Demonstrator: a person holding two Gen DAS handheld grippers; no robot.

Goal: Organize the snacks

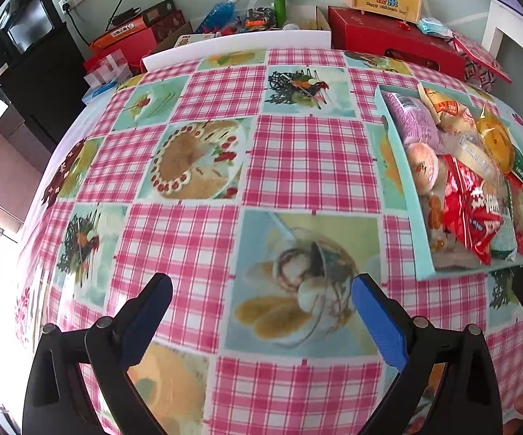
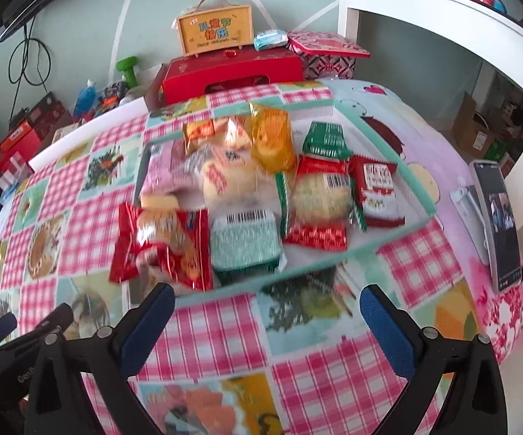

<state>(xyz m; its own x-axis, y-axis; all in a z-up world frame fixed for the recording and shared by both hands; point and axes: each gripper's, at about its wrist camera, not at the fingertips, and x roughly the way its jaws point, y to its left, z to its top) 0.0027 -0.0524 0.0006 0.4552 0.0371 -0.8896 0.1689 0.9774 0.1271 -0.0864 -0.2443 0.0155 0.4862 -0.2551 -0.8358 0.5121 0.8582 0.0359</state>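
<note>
A shallow mint-green tray on the checked tablecloth holds several wrapped snacks: a red packet hanging over its left front corner, a teal barcode packet, an orange packet and a green-and-red packet. My right gripper is open and empty, just in front of the tray's near rim. My left gripper is open and empty over bare cloth, left of the tray. The left gripper's tip also shows in the right wrist view.
A phone stands propped to the right of the tray. Red gift boxes, a yellow case, a green dumbbell and a white foam board line the table's far edge. A white shelf stands at the right.
</note>
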